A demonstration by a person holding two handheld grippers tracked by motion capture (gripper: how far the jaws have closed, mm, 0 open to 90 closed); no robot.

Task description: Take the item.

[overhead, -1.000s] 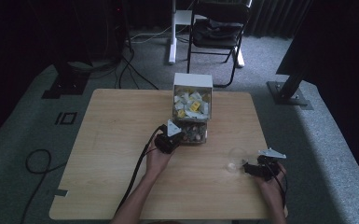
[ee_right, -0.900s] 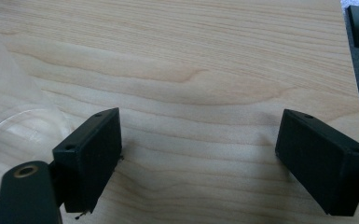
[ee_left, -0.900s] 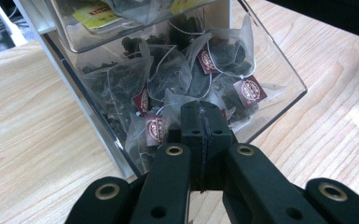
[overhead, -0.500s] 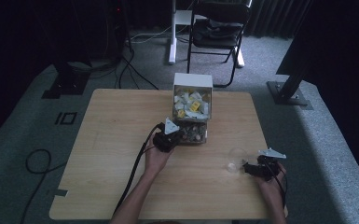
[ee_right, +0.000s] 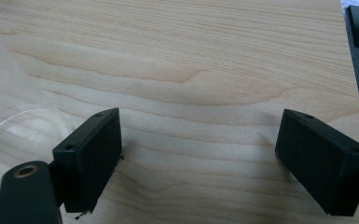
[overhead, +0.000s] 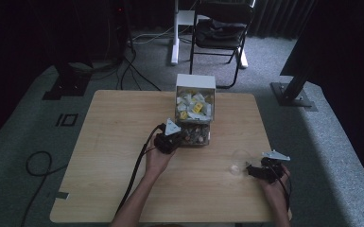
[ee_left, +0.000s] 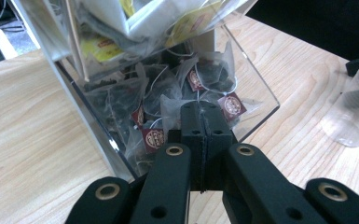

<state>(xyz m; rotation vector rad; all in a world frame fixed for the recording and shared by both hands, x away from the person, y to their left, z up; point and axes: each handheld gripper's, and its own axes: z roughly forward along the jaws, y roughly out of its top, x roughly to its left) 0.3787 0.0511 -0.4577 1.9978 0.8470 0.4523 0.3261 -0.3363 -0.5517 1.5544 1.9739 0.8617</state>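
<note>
A clear plastic dispenser box [overhead: 195, 111] with a white top stands upright near the middle of the far half of the wooden table. Its upper part holds pale sachets with yellow labels; its open lower tray holds pyramid tea bags [ee_left: 168, 105] with dark red tags. A clear plastic cup [overhead: 239, 161], seemingly upright, stands apart to its right.

My left gripper [overhead: 176, 138] reaches into the bottom opening of a clear dispenser box [overhead: 195, 101] of tea bags — mid-table. My right gripper [overhead: 251, 169] rests beside a clear plastic cup [overhead: 239, 160], near the wooden table [overhead: 108, 142] edge.
</note>
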